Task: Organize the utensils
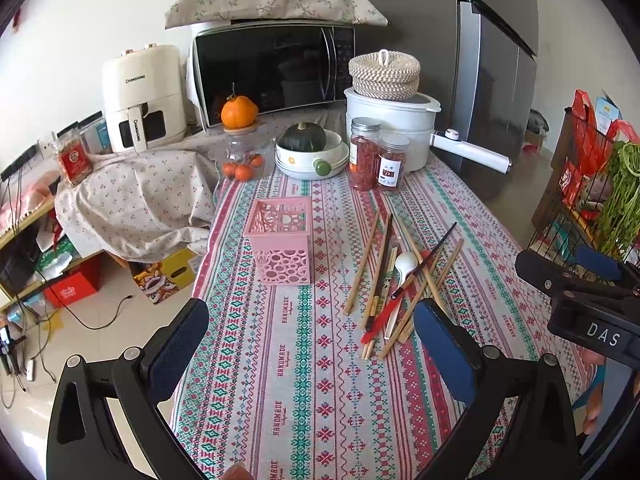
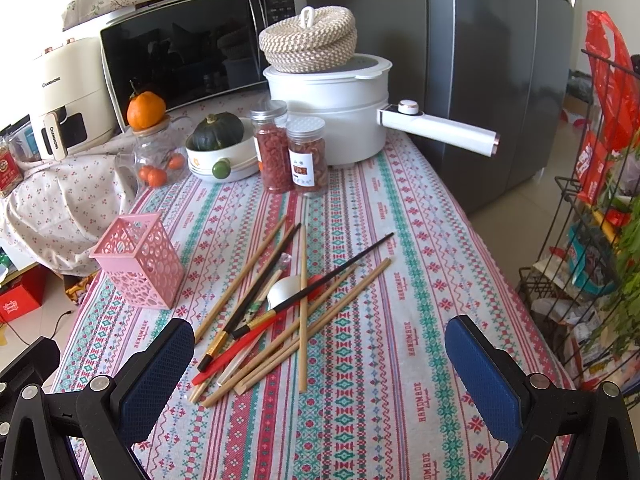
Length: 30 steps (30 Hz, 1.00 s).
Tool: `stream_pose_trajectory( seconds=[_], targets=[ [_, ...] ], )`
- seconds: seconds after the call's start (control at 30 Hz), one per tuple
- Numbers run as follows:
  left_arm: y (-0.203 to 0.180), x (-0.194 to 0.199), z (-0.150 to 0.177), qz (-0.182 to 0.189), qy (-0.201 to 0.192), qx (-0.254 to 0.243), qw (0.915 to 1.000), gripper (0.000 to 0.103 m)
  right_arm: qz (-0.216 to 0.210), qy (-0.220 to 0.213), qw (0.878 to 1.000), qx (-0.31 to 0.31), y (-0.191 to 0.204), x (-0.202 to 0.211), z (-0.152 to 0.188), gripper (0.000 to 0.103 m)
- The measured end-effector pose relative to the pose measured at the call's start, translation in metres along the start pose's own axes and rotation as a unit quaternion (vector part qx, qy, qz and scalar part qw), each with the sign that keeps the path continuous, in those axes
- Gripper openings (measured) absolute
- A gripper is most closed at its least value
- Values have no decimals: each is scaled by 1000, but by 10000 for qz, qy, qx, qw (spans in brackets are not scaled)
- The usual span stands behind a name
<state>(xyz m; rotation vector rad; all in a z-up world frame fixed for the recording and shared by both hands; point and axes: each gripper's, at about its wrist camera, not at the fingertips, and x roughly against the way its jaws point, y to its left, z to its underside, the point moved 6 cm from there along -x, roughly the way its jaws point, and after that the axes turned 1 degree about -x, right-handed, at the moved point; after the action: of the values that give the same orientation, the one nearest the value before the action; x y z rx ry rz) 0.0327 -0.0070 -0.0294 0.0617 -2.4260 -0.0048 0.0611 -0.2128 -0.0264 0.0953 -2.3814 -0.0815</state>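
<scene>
Left tongs (image 1: 310, 344) spread wide, gripping nothing; right tongs (image 2: 320, 354) likewise spread wide, unladen.

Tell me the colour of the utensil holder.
Pink holder, with circular cutouts; clearest in the right wrist view.

We see both views bright with soft, even daylight and only faint shadows on the desk (image 1: 304, 360). The microwave door (image 2: 180, 60) mirrors the room. Fisheye bending curves the fridge (image 1: 496, 60) edges, the corners go black, and focus stays sharp.
</scene>
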Motion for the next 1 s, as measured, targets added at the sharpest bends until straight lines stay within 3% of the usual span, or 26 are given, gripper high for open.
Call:
stream_pose_trajectory(
  seconds=[0.5,0.77,1.0],
  targets=[
    [1,-2,0,92,27,17,10000,103,-9,21,10000,-44,-1,-1,1,103],
    [-12,-32,-12,1048,971,141,9896,103,-71,537,9974,-478,-27,-16,-25,103],
    [-44,-57,-37,940,1342,-512,9852,103,-164,1039,9928,-573,-35,-48,-55,103]
  ],
)
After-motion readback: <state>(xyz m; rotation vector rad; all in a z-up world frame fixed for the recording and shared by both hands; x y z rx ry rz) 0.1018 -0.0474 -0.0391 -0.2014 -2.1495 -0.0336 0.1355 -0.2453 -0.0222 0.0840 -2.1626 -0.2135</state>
